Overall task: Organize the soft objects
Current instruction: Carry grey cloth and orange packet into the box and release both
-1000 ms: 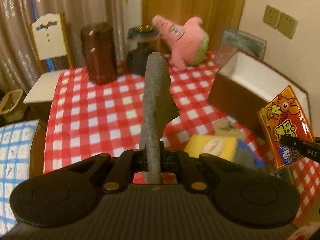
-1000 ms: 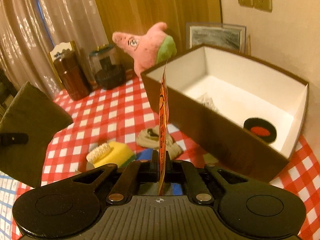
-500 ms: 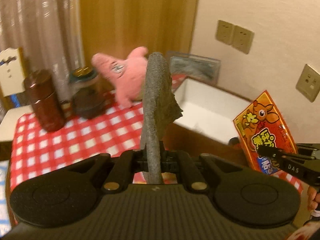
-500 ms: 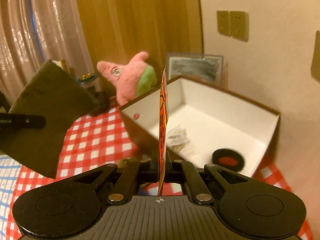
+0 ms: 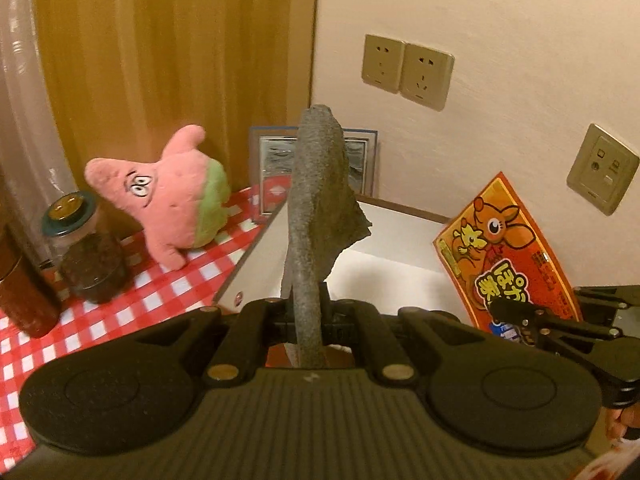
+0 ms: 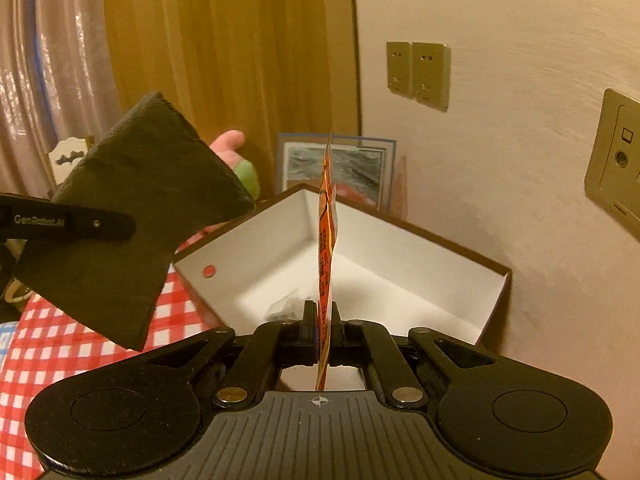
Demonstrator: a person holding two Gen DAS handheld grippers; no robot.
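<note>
Right wrist, left claw (image 6: 100, 222) marked "GenRobot.AI"

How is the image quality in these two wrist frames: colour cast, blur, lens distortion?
Left wrist view: warm amber cast; fisheye bows the curtain; the grey pad and the orange packet read sharply, text legible. Right wrist view: same cast, dimmer; the wall looks streaked by motion blur; the packet is edge-on, the white box interior clear.
</note>
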